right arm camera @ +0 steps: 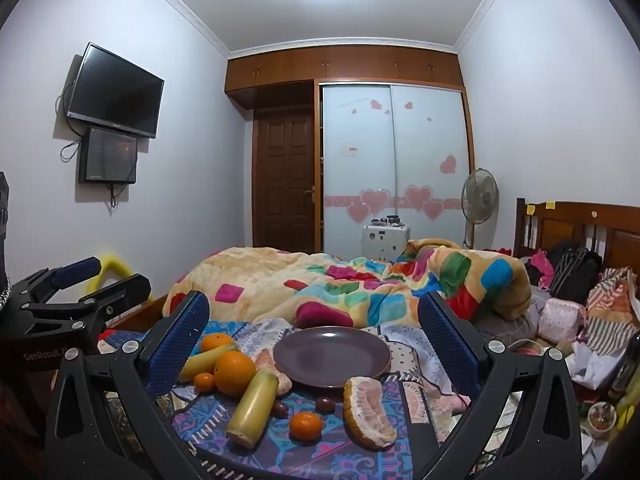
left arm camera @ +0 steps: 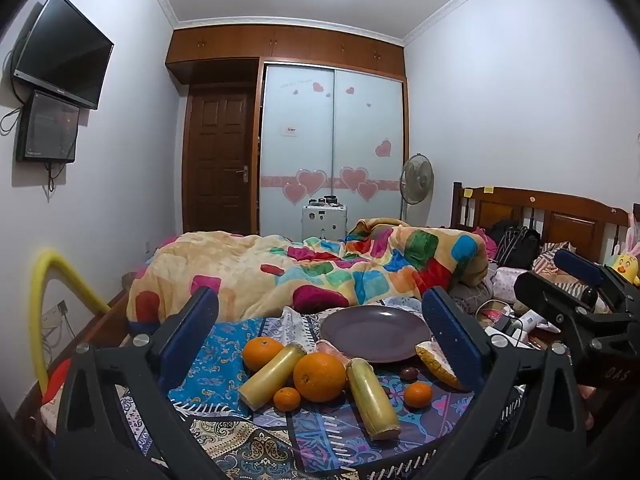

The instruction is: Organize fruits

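Observation:
An empty purple plate [left arm camera: 374, 332] [right arm camera: 332, 356] lies on the patterned bed cloth. In front of it lie two large oranges [left arm camera: 319, 376] [right arm camera: 234, 372], two small tangerines [left arm camera: 418, 395] [right arm camera: 306, 425], two yellow sugarcane pieces [left arm camera: 372, 398] [right arm camera: 254, 408], a pomelo wedge [right arm camera: 368, 412] [left arm camera: 438, 364] and dark grapes [right arm camera: 325, 403]. My left gripper [left arm camera: 320, 336] is open and empty, held above the fruit. My right gripper [right arm camera: 314, 340] is open and empty, also above it. Each gripper shows at the edge of the other's view.
A colourful quilt [left arm camera: 320, 272] is heaped behind the plate. Bags and clothes [right arm camera: 576, 272] lie at the right by the wooden headboard [left arm camera: 540, 216]. A fan [right arm camera: 480, 196], a white case [left arm camera: 324, 220] and the wardrobe [left arm camera: 332, 140] stand behind. A yellow tube [left arm camera: 48, 300] curves at left.

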